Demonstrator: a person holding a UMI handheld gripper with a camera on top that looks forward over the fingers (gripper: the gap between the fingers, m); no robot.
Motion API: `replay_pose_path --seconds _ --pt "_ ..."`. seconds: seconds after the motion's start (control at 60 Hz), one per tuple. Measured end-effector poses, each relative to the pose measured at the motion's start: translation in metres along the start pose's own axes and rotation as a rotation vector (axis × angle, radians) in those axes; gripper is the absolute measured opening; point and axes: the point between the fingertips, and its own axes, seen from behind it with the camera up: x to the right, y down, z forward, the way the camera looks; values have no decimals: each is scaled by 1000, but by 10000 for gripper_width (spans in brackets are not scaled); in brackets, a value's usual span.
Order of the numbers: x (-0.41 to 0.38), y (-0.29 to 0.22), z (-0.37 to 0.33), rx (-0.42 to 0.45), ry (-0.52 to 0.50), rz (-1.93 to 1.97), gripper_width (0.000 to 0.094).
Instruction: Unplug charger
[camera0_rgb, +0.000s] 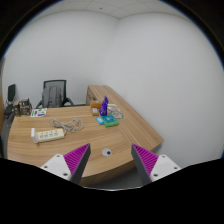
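Purple pads are seen on the gripper (110, 160), whose fingers are spread apart with nothing held. Beyond them, on the wooden desk (100, 140), the power strip with charger (52, 131) is located.

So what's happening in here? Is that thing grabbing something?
Not yet. A person is holding the tool up above a wooden desk, and its two purple-padded fingers are open with nothing between them. Far beyond them on the desk lies a white power strip with something plugged in, too small to tell what. Nothing has been touched. Further along stands a purple bottle, and an office chair sits behind the desk.
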Motion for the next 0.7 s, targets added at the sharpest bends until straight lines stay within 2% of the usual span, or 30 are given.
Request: replay_pose_path --seconds 0.183,0.35,0.583,0.7 --pt "-16 32 15 -56 -17 -8 857" --pt "-53 91 37 -125 -50 -55 856" --pt "-178 163 62 -175 -205 -140 861" --pt "-273 166 82 -139 -327 -138 861"
